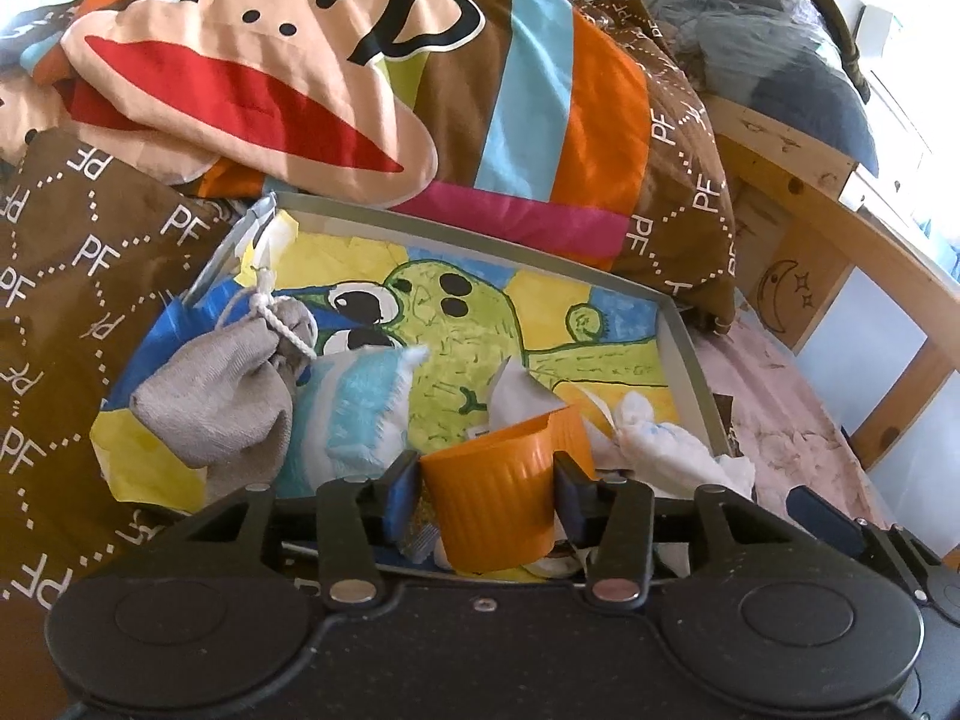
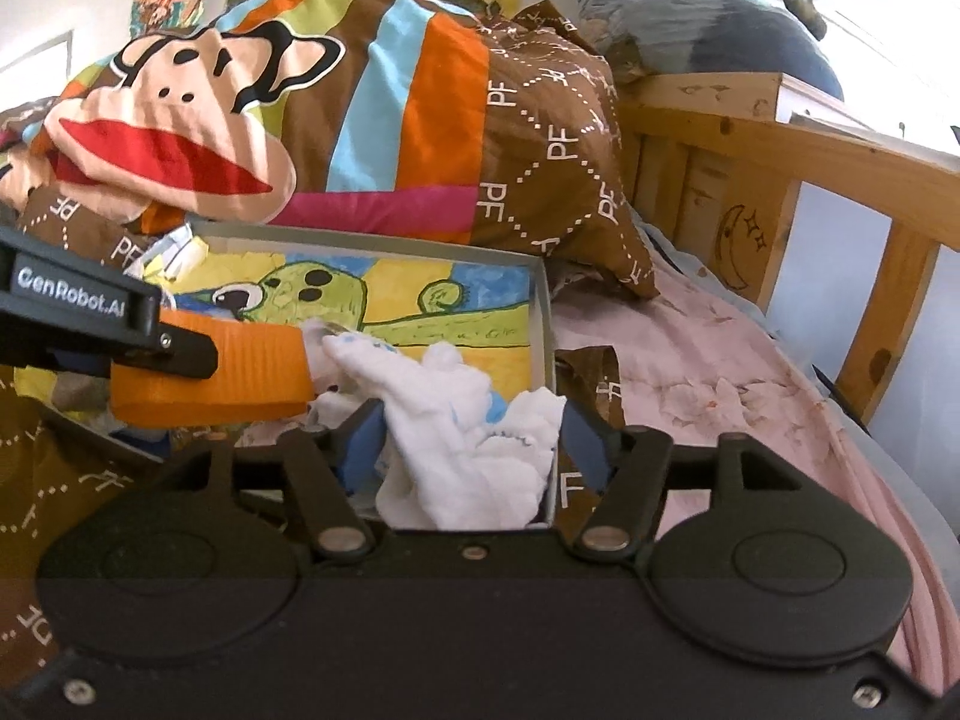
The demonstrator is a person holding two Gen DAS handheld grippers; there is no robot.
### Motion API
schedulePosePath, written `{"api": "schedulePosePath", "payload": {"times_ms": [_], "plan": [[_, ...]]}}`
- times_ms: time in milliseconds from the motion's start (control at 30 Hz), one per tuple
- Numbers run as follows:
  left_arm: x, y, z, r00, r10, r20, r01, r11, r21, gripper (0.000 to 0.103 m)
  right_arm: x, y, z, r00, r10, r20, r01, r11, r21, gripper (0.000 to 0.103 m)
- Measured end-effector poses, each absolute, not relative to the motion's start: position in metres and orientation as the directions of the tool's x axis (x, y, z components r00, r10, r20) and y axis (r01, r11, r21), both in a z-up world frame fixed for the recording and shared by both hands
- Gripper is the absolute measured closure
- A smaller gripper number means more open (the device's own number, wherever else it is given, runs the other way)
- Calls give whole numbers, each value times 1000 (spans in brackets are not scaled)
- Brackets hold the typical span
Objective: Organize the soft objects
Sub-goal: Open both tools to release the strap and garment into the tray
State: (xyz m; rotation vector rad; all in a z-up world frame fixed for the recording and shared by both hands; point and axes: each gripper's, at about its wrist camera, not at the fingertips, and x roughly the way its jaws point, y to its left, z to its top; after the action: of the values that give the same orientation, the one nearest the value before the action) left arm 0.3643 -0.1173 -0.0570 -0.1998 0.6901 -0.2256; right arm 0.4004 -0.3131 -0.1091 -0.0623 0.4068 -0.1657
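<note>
My left gripper [image 1: 485,495] is shut on an orange ribbed cup [image 1: 504,486], held tilted over a shallow grey box [image 1: 690,348] lined with a green cartoon drawing. The cup also shows in the right wrist view [image 2: 240,366]. In the box lie a grey sock tied with white cord [image 1: 222,390], a blue-and-white striped soft piece [image 1: 354,414] and white cloth [image 1: 666,444]. My right gripper [image 2: 474,438] has its jaws on either side of a white cloth bundle with blue marks [image 2: 474,432] at the box's near right corner [image 2: 543,324]; the cloth fills the gap between them.
The box sits on a bed against a bunched monkey-print duvet [image 1: 336,60], brown with "PF" lettering. A pink sheet [image 2: 690,372] spreads to the right. A wooden bed frame [image 2: 780,144] with a moon drawing stands behind, with dark clothes [image 2: 690,6] piled on it.
</note>
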Motion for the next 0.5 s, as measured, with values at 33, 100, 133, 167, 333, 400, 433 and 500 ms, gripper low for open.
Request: {"api": "schedulePosePath", "payload": {"times_ms": [33,100,133,167,333,400,433,500], "plan": [[364,-117,-56,749,-269,-605,140,957,-252,53,399,-314,-108,906,-172,-387,151,985,-84,40],[362,-117,-55,751,-269,-603,145,958,-246,51,395,-316,-106,907,-169,-387,154,986,-69,36],[361,-117,-55,751,-268,-603,148,959,-242,51,393,-317,-105,907,-170,-384,157,985,-66,35],[362,-117,-56,751,-264,-605,146,960,-239,51,392,-318,-104,907,-172,-383,160,985,-64,33],[361,-113,-56,752,-263,-604,127,958,-258,50,380,-328,-97,909,-169,-382,180,984,-9,27],[359,-112,-53,758,-260,-599,125,958,-258,50,376,-333,-95,909,-167,-381,187,982,15,25],[357,-112,-51,761,-259,-595,127,958,-256,50,373,-335,-93,910,-167,-380,190,981,24,24],[354,-110,-47,768,-259,-586,129,958,-255,49,367,-339,-90,913,-167,-373,196,980,40,17]]}}
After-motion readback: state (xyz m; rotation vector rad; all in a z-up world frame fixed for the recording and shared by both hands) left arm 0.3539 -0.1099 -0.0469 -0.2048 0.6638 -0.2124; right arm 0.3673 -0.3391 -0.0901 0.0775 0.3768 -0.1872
